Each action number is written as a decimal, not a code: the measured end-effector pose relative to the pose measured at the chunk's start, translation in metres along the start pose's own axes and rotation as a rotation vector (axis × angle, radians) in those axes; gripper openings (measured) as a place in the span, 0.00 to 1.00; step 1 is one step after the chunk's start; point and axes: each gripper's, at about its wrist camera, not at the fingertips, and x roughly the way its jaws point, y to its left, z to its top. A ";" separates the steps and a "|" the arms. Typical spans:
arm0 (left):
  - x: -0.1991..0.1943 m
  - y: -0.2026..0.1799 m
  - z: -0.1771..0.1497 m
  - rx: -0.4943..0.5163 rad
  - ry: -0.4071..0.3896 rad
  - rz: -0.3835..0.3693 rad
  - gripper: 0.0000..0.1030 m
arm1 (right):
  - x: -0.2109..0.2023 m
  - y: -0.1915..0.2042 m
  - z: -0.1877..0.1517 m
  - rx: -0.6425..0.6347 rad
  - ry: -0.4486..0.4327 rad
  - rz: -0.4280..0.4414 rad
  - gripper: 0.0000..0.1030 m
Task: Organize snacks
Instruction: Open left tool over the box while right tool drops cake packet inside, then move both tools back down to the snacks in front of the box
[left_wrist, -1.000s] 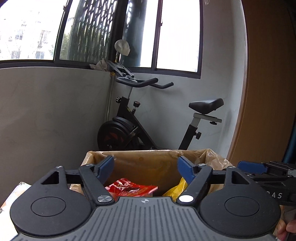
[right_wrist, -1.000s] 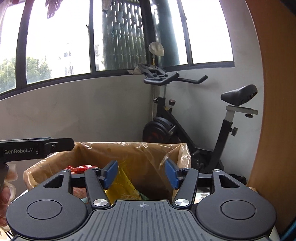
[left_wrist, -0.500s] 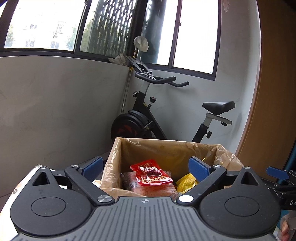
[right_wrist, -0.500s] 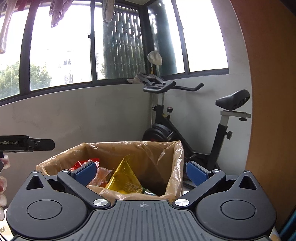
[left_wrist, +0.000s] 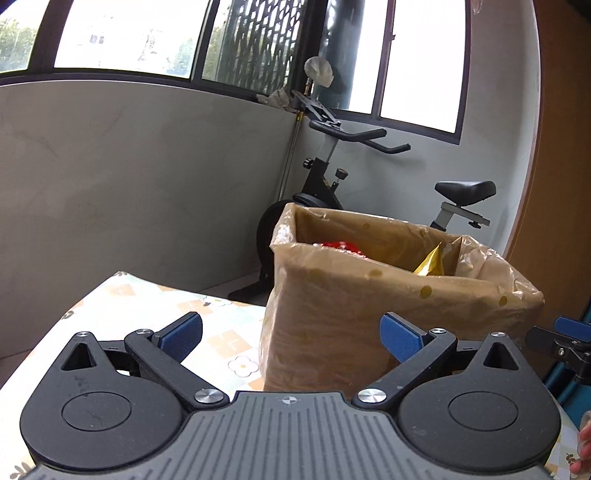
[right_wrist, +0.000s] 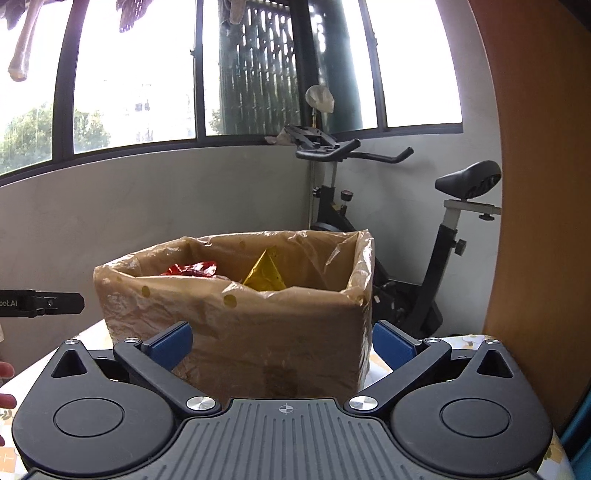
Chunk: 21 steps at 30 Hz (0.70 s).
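From the left wrist view, the left gripper (left_wrist: 291, 334) has its jaws spread wide, having just been opening, with nothing between the blue pads (left_wrist: 183, 330). The plastic-lined cardboard box (left_wrist: 369, 314) stands on the patterned counter (left_wrist: 147, 295) at about one o'clock ahead of it, with a red snack packet (left_wrist: 341, 246) and a yellow snack packet (left_wrist: 432, 260) peeking above its rim. An exercise bike (left_wrist: 332, 177) stands behind the box. From the right wrist view, the right gripper (right_wrist: 282, 345) likewise has wide, empty jaws that have just been opening, and the box (right_wrist: 258, 332) sits at twelve o'clock, close ahead. The red packet (right_wrist: 190, 269) lies at its left, the yellow one (right_wrist: 264, 275) near the middle. The left gripper's tip (right_wrist: 55, 302) shows at nine o'clock.
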 end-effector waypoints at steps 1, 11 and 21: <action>-0.001 0.002 -0.006 -0.007 0.006 0.003 1.00 | -0.001 0.000 -0.004 0.006 0.006 0.001 1.00; -0.007 -0.001 -0.049 0.049 0.062 -0.010 1.00 | -0.001 -0.008 -0.060 0.023 0.150 0.014 1.00; -0.012 -0.006 -0.084 0.094 0.125 -0.034 1.00 | -0.007 -0.011 -0.115 0.015 0.383 -0.008 0.99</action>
